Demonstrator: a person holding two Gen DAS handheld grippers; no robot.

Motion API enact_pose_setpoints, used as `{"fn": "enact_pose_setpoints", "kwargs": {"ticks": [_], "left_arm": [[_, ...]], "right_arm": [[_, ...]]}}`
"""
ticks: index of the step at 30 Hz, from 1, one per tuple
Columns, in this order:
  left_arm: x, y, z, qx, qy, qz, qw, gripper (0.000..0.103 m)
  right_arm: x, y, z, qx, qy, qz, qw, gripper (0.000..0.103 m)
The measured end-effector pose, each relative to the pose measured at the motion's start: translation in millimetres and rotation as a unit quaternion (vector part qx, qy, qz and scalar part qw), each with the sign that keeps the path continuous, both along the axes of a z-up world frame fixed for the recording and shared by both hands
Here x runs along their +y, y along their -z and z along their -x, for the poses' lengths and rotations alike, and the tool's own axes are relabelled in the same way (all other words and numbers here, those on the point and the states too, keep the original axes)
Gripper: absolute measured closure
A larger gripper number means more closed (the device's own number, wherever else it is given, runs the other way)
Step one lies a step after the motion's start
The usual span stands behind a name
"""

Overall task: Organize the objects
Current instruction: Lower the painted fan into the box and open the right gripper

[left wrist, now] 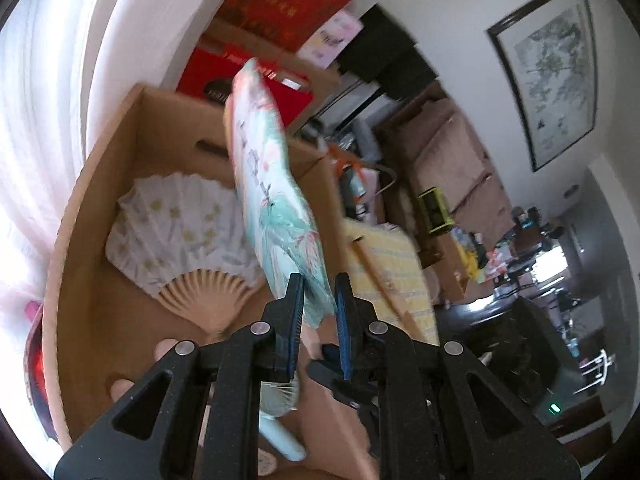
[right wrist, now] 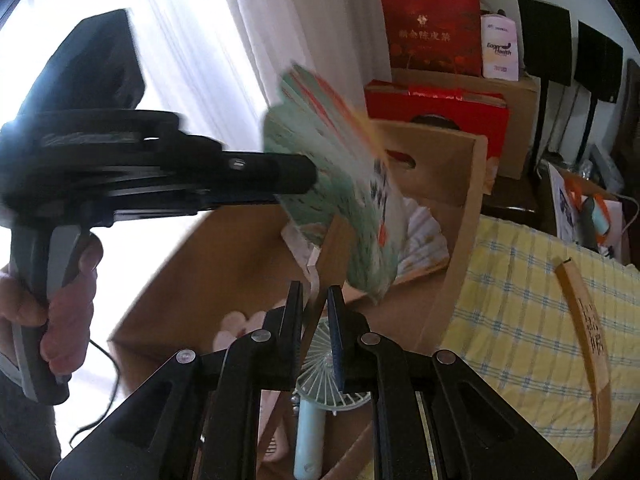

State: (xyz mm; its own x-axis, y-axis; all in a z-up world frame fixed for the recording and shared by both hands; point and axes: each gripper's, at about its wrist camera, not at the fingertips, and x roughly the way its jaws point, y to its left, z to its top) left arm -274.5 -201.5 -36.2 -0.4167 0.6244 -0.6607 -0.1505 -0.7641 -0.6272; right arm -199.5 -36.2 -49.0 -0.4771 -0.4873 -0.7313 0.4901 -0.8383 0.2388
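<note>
Box (left wrist: 100, 208): an open cardboard box is seen at the left, with a white folding fan (left wrist: 180, 232) lying spread on its floor.
Left hand-held gripper (left wrist: 320, 300): the fingers are clamped on the lower edge of a green patterned fan (left wrist: 276, 184), which is held over the box.
Right hand-held gripper (right wrist: 316, 300): the fingers are nearly together, pinched on a thin strip (right wrist: 313, 280) at the base of the same green fan.
Small electric fan (right wrist: 320, 380): it is seen lying in the box below the right fingers.
Checked cloth (right wrist: 520, 300): it is spread to the right of the box, with a wooden strip (right wrist: 588, 332) lying on it.
</note>
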Motion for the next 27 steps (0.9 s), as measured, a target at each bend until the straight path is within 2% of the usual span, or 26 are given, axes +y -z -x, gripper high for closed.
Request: {"fn": "enact_pose_setpoints", "kwargs": {"ticks": [5,7,9,10,16,19,21,27], "left_arm": [[-6,18,12,-0.018,0.0,0.031,0.9994,0.091],[-8,24,17,-0.03,-0.003,0.057,0.9979,0.09],[-10,28,20,-0.033,-0.011,0.082,0.996,0.075],[-10,30,21,-0.033,-0.015,0.092,0.9951,0.072],[-8,39,26,-0.043,-0.03,0.147,0.9877,0.067],[-7,40,22,-0.045,-0.036,0.183,0.9814,0.047],[-11,37,19,-0.045,-0.045,0.19,0.9797,0.027],[-21,23,5,-0.045,-0.059,0.167,0.9833,0.024]], "right_arm": [[-6,11,0,-0.034,-0.031,0.013,0.999,0.086],[-3,12,-2,-0.031,-0.033,0.01,0.999,0.076],[3,12,-2,-0.035,-0.031,0.012,0.999,0.071],[6,12,-3,-0.042,-0.032,0.018,0.998,0.07],[24,2,-20,-0.038,-0.031,0.026,0.998,0.063],[27,-6,-23,-0.023,-0.031,0.013,0.999,0.062],[30,-10,-24,-0.013,-0.03,0.005,0.999,0.062],[41,-20,-30,0.007,-0.019,-0.008,1.0,0.052]]}}
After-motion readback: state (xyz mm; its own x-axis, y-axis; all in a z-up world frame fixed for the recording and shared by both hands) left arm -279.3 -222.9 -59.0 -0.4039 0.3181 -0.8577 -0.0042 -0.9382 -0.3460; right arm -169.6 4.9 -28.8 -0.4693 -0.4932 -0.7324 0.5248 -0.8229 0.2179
